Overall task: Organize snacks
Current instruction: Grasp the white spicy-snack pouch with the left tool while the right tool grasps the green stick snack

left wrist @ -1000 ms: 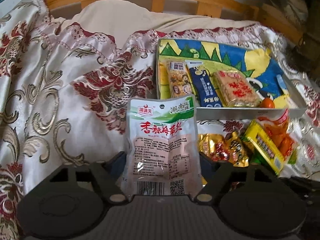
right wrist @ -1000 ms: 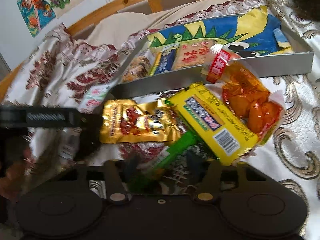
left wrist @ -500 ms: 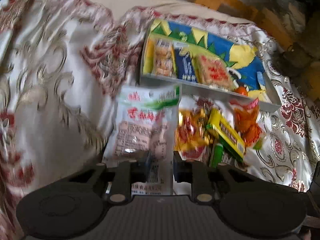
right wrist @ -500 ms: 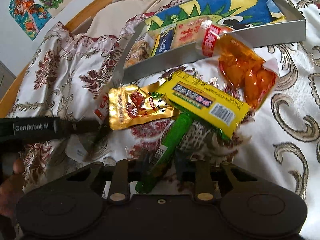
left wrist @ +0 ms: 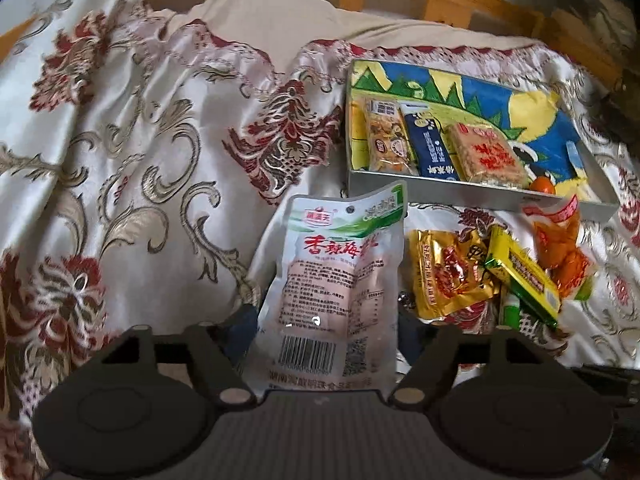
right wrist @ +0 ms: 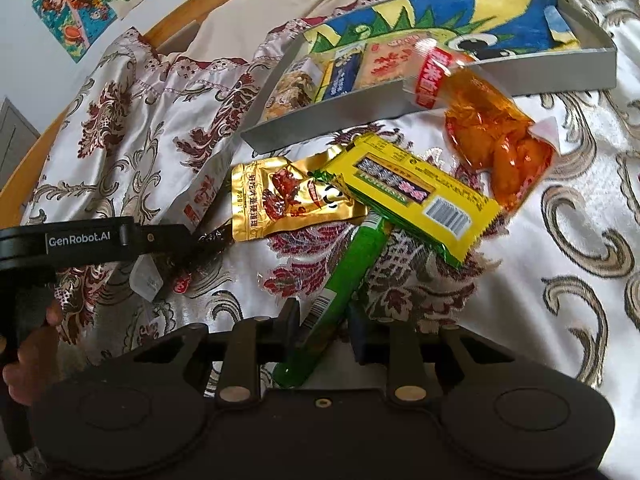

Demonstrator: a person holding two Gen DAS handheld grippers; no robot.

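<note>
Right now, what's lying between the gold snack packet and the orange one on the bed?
The yellow packet lies between the gold packet and the orange packet, overlapping the gold one's edge. The right wrist view shows it best.

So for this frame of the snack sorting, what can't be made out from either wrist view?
- Left wrist view: whether the left gripper, jaws opening, touches the white pouch; the pouch hides the pads.
- Left wrist view: the green stick, mostly covered by the yellow packet.
- Right wrist view: the orange ball in the tray, hidden by the tray's near wall.
- Both views: small print on wrappers, too small.
</note>
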